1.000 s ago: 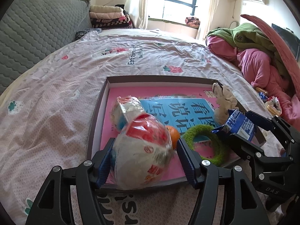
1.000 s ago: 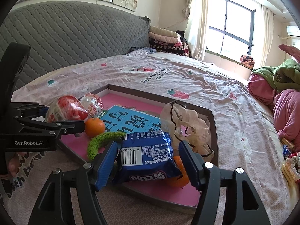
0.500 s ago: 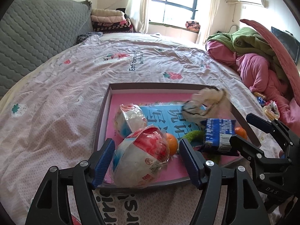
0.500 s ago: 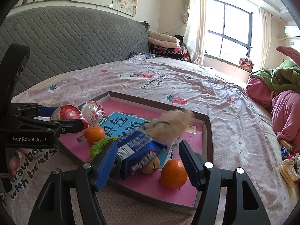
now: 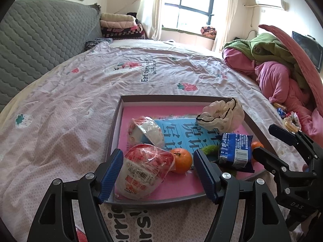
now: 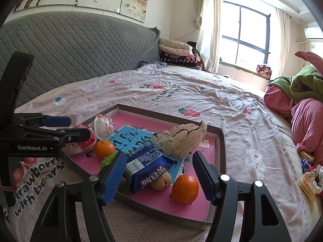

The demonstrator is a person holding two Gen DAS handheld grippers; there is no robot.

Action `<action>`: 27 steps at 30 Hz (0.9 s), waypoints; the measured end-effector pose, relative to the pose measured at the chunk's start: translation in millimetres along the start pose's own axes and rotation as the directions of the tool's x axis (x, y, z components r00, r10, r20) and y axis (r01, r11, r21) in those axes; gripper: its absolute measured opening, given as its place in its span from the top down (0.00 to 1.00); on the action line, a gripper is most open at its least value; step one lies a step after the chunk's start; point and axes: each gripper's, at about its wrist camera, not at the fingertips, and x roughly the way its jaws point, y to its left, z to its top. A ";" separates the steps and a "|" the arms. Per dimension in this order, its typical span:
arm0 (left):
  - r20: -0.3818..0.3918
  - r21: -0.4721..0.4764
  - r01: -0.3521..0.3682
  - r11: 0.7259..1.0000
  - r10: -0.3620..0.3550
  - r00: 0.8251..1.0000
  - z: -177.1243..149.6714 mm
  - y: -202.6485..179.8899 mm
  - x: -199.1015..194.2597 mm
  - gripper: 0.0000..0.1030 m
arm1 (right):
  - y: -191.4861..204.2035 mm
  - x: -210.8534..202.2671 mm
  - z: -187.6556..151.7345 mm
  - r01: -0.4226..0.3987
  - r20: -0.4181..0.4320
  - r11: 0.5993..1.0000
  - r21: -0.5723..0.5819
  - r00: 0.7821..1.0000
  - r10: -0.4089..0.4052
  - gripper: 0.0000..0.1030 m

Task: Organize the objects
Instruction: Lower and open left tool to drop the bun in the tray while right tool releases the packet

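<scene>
A pink-lined tray lies on the bed. My left gripper is open around a red-and-white wrapped bowl that rests in the tray's near corner. A second wrapped bowl, an orange, a blue booklet, a green ring and a cream scrunchie lie in the tray. My right gripper is open. A blue snack packet lies between its fingers on the tray, touching the left pad. A walnut and a second orange lie beside it.
The bed has a pink strawberry-print sheet and a grey quilted headboard. A pile of pink and green clothes lies on the right. Loose snacks and a scrunchie lie on the sheet to the right of the tray.
Both grippers opened and drew back from the tray. The wrapped bowl and the blue packet now rest in the tray. The cream scrunchie settled toward the tray's far right.
</scene>
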 end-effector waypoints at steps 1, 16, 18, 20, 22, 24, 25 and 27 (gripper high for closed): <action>0.003 0.000 0.000 1.000 0.000 1.000 0.4 -0.8 -1.3 0.29 | 0.3 -1.1 0.6 -0.001 0.004 1.000 0.001 1.000 0.001 0.34; 0.035 0.011 -0.009 1.000 0.009 0.999 -0.9 -14.6 -25.6 0.28 | 2.1 -19.3 3.2 -0.019 0.047 0.999 0.027 0.999 0.017 0.34; 0.040 0.011 -0.013 1.000 0.012 0.999 -1.1 -16.0 -28.4 0.27 | 1.7 -21.7 3.7 -0.021 0.051 0.999 0.038 0.999 0.019 0.34; 0.049 0.012 -0.024 1.000 0.023 0.999 -2.5 -17.3 -33.0 0.26 | 0.8 -24.7 3.5 -0.023 0.055 0.998 0.053 0.998 0.020 0.34; 0.055 0.010 -0.029 1.000 0.028 0.998 -3.5 -18.0 -37.7 0.26 | 1.1 -27.5 3.0 -0.023 0.055 0.998 0.063 0.998 0.020 0.28; 0.060 0.009 -0.030 0.999 0.030 0.998 -4.5 -19.0 -41.5 0.25 | 0.8 -30.3 2.8 -0.023 0.057 0.997 0.072 0.998 0.018 0.24; 0.063 0.009 -0.032 0.999 0.031 0.998 -5.1 -20.1 -44.2 0.25 | 1.1 -32.4 2.8 -0.019 0.058 0.997 0.077 0.998 0.014 0.24; 0.066 0.010 -0.037 0.999 0.036 0.997 -6.5 -22.2 -47.9 0.25 | 1.6 -36.5 3.0 -0.012 0.064 0.996 0.083 0.998 0.007 0.24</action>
